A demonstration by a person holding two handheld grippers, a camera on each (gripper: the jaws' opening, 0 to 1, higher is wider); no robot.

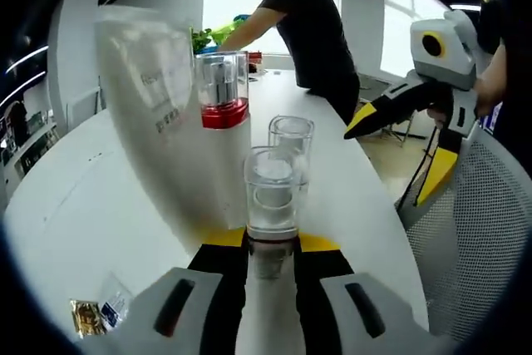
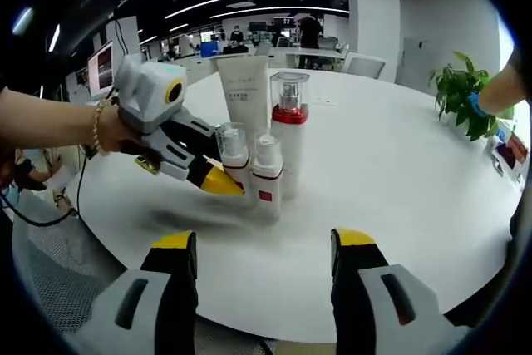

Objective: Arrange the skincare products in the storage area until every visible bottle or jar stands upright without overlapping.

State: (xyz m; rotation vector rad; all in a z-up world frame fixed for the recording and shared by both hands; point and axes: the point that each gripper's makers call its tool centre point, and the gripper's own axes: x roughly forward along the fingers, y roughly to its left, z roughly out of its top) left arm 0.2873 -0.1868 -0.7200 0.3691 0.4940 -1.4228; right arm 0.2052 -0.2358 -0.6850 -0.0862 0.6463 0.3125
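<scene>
Four upright skincare containers (image 2: 262,130) clustered on white table (image 2: 399,172), left gripper (image 1: 270,268) jaws clamping clear-capped bottle (image 1: 271,197), right gripper (image 2: 264,259) jaws wide.

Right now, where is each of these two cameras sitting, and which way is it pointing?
Left gripper view: rides the left gripper, which is closed on a small clear-capped bottle; faces across the white table; right gripper at right.
Right gripper view: rides the open right gripper, held back from the bottles; a hand holds the left gripper.
Shared: red-collared pump bottle, white tube.
</scene>
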